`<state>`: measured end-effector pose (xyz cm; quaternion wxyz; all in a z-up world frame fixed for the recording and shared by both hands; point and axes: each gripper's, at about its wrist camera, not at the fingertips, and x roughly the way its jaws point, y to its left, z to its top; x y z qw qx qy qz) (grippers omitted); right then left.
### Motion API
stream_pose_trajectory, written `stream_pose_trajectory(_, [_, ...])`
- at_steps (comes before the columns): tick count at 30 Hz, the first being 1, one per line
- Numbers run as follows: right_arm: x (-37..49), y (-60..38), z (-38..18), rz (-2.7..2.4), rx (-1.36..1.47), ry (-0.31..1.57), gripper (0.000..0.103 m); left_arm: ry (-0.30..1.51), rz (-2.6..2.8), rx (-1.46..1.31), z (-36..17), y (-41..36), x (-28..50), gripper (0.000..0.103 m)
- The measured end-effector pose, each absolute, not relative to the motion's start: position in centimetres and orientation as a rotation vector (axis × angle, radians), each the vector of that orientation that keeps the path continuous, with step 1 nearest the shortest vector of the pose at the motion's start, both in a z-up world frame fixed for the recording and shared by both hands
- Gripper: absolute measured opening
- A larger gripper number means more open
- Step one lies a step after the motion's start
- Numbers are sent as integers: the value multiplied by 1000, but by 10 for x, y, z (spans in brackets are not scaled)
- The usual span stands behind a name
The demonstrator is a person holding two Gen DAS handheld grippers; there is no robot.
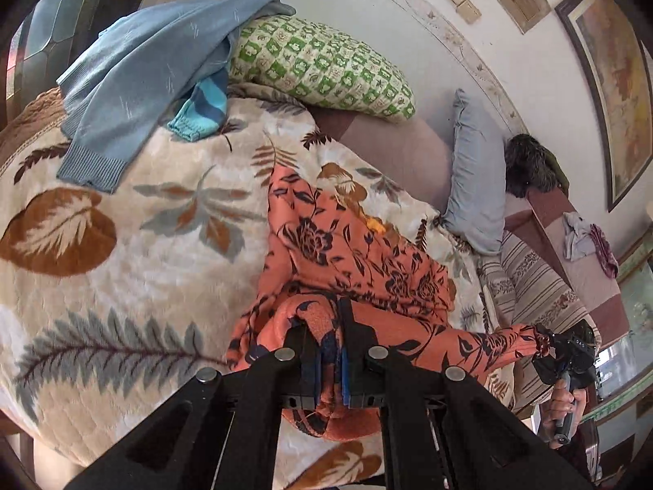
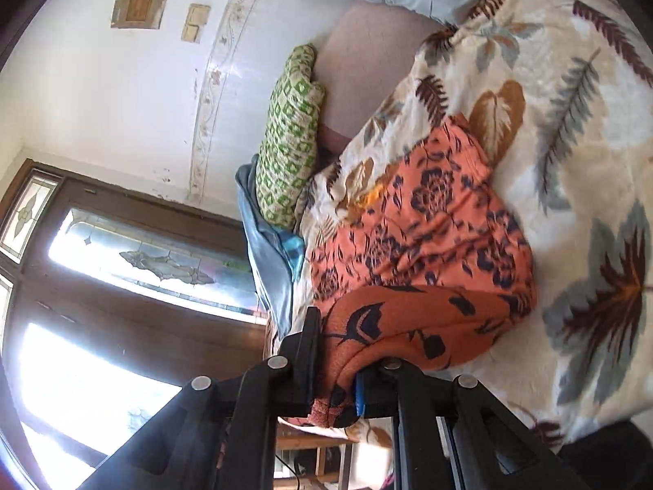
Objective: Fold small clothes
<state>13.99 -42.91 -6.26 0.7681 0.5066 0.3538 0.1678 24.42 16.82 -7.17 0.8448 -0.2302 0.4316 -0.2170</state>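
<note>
Pinching the orange floral garment (image 1: 359, 261) between both hand-held grippers over the blanket (image 1: 134, 245).

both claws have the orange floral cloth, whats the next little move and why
Probably draw the two claws apart to pull the edge taut. The left claw and right claw are each shut on the orange cloth with dark floral print, whose body lies rumpled on the cream leaf-patterned blanket. A flat, stretched edge should fold more cleanly.
</note>
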Motion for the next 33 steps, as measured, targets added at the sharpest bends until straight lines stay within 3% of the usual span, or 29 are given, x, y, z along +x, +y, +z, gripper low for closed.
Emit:
stream_pose_trajectory(6, [245,-455,-80,278,1121,753,14,975,-400,-472,-88,141,344,6])
stream_pose_trajectory(14, [365,-490,-165,182,1310,840,15,1071,-284,-411,-128,98,450,8])
stream_pose_trajectory(18, [384,-502,-211,174,1393,938,17,1157,-207,-433,-159,97,470,11])
stream_pose_trajectory(22, [357,-520,-224,294,1461,763,19,1117,-231,-605,-168,120,465,11])
stream_pose_trajectory(23, [344,-526,-226,284,1471,703,30,1099,-236,-621,-165,124,463,11])
stream_pose_trajectory(24, [334,-534,-229,252,1507,652,60,1072,-243,-630,-160,127,461,11])
stream_pose_trajectory(25, [323,-543,-232,202,1564,609,80,1042,-246,-636,-155,129,458,11])
stream_pose_trajectory(26, [315,-551,-231,178,1613,542,92,1014,-252,-647,-149,131,455,12])
stream_pose_trajectory(27, [310,-557,-228,190,1631,487,91,988,-258,-656,-143,131,453,14])
stream_pose_trajectory(28, [305,-561,-220,186,1612,457,91,952,-246,-653,-135,130,448,29])
stream_pose_trajectory(29, [301,-562,-210,170,1571,438,91,901,-224,-646,-125,131,443,58])
stream_pose_trajectory(30, [301,-559,-200,170,1526,438,91,832,-209,-647,-115,132,436,70])
stream_pose_trajectory(31, [304,-551,-189,192,1481,460,91,756,-201,-656,-104,134,429,81])
stream_pose_trajectory(33, [321,-521,-165,235,1321,568,83,674,-204,-669,-86,137,419,81])
